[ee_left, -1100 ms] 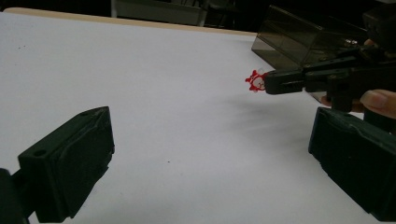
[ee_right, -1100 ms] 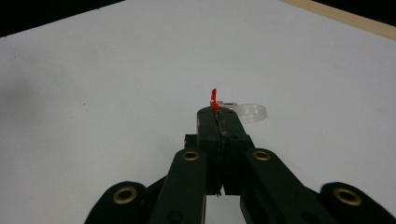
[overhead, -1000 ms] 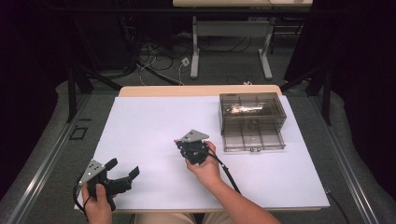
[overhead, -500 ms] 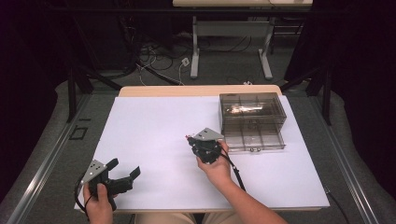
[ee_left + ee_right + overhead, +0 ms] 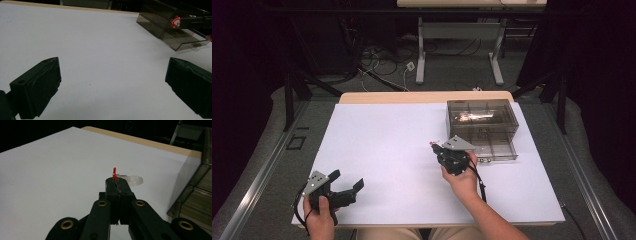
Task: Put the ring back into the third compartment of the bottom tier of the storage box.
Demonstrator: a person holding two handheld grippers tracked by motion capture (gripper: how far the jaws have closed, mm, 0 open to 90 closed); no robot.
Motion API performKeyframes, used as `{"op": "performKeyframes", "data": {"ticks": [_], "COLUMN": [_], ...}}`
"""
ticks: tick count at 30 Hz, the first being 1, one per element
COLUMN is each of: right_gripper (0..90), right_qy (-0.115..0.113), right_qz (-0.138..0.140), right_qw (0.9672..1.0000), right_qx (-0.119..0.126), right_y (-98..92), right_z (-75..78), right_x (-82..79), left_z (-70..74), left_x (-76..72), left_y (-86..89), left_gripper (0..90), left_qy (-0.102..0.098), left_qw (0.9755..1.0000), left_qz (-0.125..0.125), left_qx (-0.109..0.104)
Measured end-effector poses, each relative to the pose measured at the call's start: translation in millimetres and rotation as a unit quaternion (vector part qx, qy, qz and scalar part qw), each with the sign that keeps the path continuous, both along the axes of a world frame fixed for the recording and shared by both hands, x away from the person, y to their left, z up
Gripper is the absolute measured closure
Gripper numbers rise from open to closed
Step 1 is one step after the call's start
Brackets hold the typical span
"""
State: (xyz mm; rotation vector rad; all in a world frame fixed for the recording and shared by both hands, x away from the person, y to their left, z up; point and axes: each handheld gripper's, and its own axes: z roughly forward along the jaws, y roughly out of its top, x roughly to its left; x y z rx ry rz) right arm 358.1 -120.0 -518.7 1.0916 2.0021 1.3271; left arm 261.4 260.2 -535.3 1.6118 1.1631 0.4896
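My right gripper [image 5: 435, 147] hovers over the white table just left of the smoky clear compartment box [image 5: 482, 125], whose lower drawer is pulled out. Its jaws are shut on a small red and white charm [image 5: 176, 22] that has a clear plastic ring [image 5: 133, 180] attached; in the right gripper view the red tip [image 5: 114, 173] sticks up from the closed jaws of the right gripper [image 5: 115, 181]. My left gripper [image 5: 347, 187] rests near the table's front left corner. In the left gripper view, that left gripper [image 5: 112, 75] stands open with nothing between its jaws.
The white table top [image 5: 387, 140] ends in a wooden strip at the far edge [image 5: 422, 96]. Beyond it are a dark floor with cables [image 5: 382, 57] and the legs of another table [image 5: 421, 47]. The box [image 5: 172, 27] lies ahead and to the right in the left gripper view.
My right gripper has moved to the right, toward the clear box, with the charm still in its jaws. The left gripper has stayed in place.
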Motion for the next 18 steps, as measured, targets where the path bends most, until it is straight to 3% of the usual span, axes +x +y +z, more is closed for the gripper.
{"op": "performKeyframes", "data": {"ticks": [7, 10, 18], "right_gripper": [89.5, 89.5, 89.4], "right_qy": [0.001, -0.012, -0.023], "right_qz": [-0.013, -0.018, -0.031], "right_qw": [0.9999, 0.9997, 0.9992], "right_qx": [0.007, -0.007, -0.007], "right_y": [-16.3, -26.5, -45.6], "right_z": [-0.4, 0.8, -1.1], "right_x": [-2.8, -5.4, -10.4], "left_z": [-0.7, -1.0, -0.9], "left_x": [0.3, 0.5, 0.3], "left_y": [-0.1, 0.8, 3.4], "left_gripper": [0.5, 0.5, 0.5], "left_qy": [0.002, 0.003, 0.003], "left_qw": [1.0, 1.0, 0.9999], "left_qz": [0.003, 0.006, 0.015], "left_qx": [0.002, 0.002, -0.001]}}
